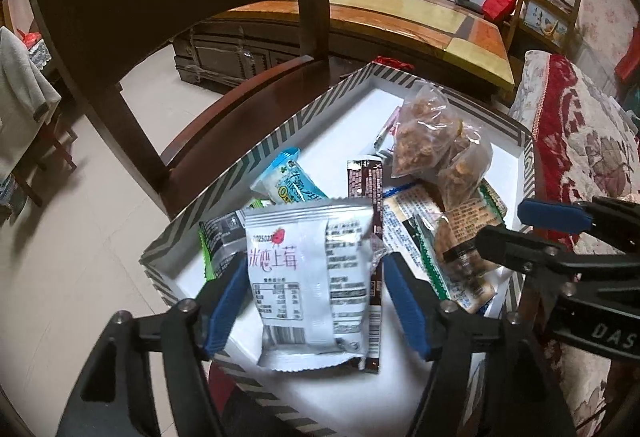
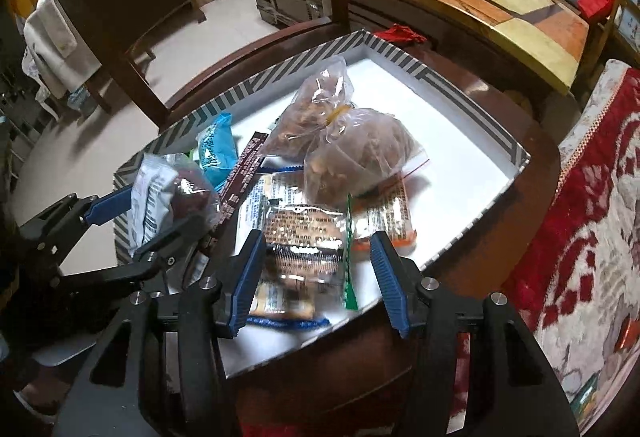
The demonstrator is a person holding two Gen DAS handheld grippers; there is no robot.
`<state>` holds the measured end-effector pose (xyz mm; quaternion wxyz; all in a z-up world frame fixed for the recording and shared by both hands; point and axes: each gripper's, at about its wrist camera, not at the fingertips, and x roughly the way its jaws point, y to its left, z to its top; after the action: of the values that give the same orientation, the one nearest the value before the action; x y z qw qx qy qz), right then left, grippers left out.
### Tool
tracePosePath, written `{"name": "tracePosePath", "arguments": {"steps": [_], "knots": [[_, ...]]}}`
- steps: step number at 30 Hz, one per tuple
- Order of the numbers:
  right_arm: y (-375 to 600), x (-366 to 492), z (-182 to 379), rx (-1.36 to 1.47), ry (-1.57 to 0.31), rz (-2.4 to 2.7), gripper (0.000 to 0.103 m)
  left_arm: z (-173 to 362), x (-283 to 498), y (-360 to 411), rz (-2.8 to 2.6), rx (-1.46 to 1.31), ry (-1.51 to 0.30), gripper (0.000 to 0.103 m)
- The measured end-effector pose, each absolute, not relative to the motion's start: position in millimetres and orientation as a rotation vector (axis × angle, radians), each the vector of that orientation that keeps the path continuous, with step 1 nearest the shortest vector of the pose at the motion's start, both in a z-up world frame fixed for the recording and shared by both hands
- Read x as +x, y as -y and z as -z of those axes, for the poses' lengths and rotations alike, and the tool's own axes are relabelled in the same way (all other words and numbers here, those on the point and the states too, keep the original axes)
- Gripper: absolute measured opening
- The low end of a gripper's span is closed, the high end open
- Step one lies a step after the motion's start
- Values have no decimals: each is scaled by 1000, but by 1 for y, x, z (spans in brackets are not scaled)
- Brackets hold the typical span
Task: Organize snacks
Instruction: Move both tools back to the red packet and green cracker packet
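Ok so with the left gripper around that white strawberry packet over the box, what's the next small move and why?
Probably lift the left gripper clear. The white foil strawberry packet stands between its blue pads, which no longer press on it, and its lower edge already sits inside the striped cardboard box with the other snacks, so it looks delivered.

Both tools share one build. The left gripper (image 1: 314, 301) has matte black plastic arms that fork into angular linkages with triangular cut-outs, each joint pinned by a round silver screw head. Its two fingers carry ribbed royal-blue pads (image 1: 226, 307) along their inner faces. The right gripper (image 2: 318, 283) is the same: black frame, silver pins, long grooved blue pads (image 2: 390, 281). In the left wrist view, at about four o'clock, the right tool's black body bears pale capital letters, of which "DAS" is legible before the edge cuts them off.
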<state>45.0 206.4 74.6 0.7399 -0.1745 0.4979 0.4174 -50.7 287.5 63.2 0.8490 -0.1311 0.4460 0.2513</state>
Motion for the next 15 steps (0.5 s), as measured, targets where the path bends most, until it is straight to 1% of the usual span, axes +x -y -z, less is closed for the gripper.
{"name": "tracePosePath", "arguments": {"steps": [3, 8, 15], "knots": [[-198, 43, -79, -364, -1087, -913, 54, -67, -53, -283, -524, -278, -932, 79], [-181, 37, -85, -340, -1070, -897, 54, -76, -55, -271, -515, -260, -913, 81], [-146, 31, -99, -287, -1030, -848, 54, -85, -49, -249, -482, -233, -898, 89]]}}
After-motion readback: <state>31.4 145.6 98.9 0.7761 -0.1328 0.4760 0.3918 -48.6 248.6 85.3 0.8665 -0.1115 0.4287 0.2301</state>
